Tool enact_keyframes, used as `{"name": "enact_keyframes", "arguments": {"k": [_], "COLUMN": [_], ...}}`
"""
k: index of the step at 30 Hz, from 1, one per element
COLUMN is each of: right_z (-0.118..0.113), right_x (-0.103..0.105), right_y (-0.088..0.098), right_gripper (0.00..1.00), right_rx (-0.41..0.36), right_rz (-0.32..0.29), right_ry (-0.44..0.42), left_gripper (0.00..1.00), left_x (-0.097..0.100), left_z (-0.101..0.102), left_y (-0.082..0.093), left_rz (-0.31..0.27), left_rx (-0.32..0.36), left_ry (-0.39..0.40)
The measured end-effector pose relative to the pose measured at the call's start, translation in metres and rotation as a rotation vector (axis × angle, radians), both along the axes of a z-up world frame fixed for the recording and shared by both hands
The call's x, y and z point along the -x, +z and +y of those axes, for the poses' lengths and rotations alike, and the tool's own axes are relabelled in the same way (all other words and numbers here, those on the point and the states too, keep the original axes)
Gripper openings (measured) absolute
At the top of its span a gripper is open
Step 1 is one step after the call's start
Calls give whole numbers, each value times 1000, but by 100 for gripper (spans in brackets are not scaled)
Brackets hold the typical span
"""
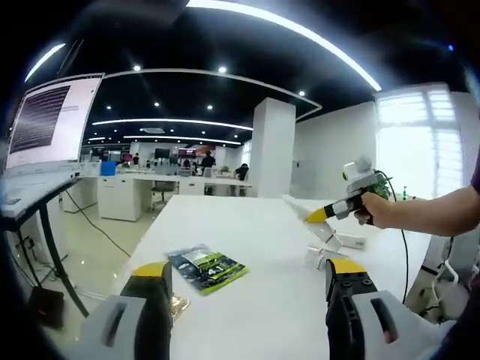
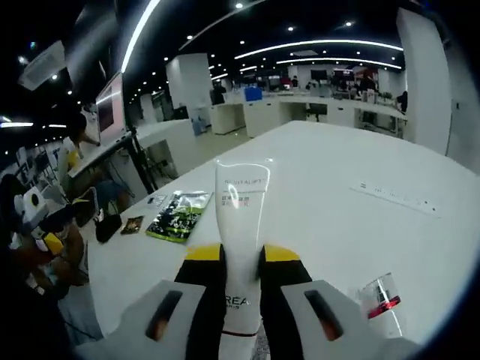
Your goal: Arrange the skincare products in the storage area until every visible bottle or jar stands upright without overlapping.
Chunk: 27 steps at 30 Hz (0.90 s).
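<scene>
We hold a white tube (image 2: 241,225) with our right gripper (image 2: 241,259). Its two yellow-tipped fingers (image 2: 204,259) press on the tube from both sides, so they are nearly closed around it. The tube pokes out past the fingertips, with its flat end far from us and its printed part down between the fingers.

To do this step well, we think we should turn the tube so it points straight up, bring it down slowly onto a bare spot of the white table (image 2: 337,165), and let go only when it rests on its own. A tall thin tube tips over easily, so we should open the fingers gently and pull back without bumping it.

In the left gripper view, our left gripper (image 1: 251,274) is wide open and holds nothing. Just past its left finger lies a green and black packet (image 1: 208,268). Near its right finger lies a small clear bottle (image 1: 328,241) on its side; we cannot tell what is in it. The right gripper (image 1: 330,214) hangs above that spot, held by a hand (image 1: 375,210).

In the right gripper view, a small clear bottle with a red band (image 2: 381,304) lies just beside the right finger. It is on its side too, so it has yet to be stood up. We cannot see if it is full.
</scene>
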State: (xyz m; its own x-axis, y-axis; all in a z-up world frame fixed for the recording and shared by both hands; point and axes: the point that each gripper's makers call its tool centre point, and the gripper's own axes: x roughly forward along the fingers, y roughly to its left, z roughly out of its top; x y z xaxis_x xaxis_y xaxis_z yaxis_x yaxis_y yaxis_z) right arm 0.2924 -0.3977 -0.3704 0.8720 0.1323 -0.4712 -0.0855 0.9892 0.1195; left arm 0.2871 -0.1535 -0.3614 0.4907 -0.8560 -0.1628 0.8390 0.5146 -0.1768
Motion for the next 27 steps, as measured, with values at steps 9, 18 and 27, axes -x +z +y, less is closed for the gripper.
{"name": "enact_keyframes", "arguments": {"k": [9,18,27], "right_z": [43,75,106], "right_x": [-9,-7,-4], "right_y": [-4,-1,6], "right_gripper": [14,14,14], "right_rx": [-51,-98,-158], "right_rz": [-55,-139,-220], "right_ry": [30,20,15], "left_gripper": [86,84,77], "left_x": [16,26,46], "left_z": [-20,-42,-74], "left_y": [-13,-21,-29], "left_rz": [49,86,177], "left_rx": [-8,-18,22], "left_ry": [-65,-134,-194]}}
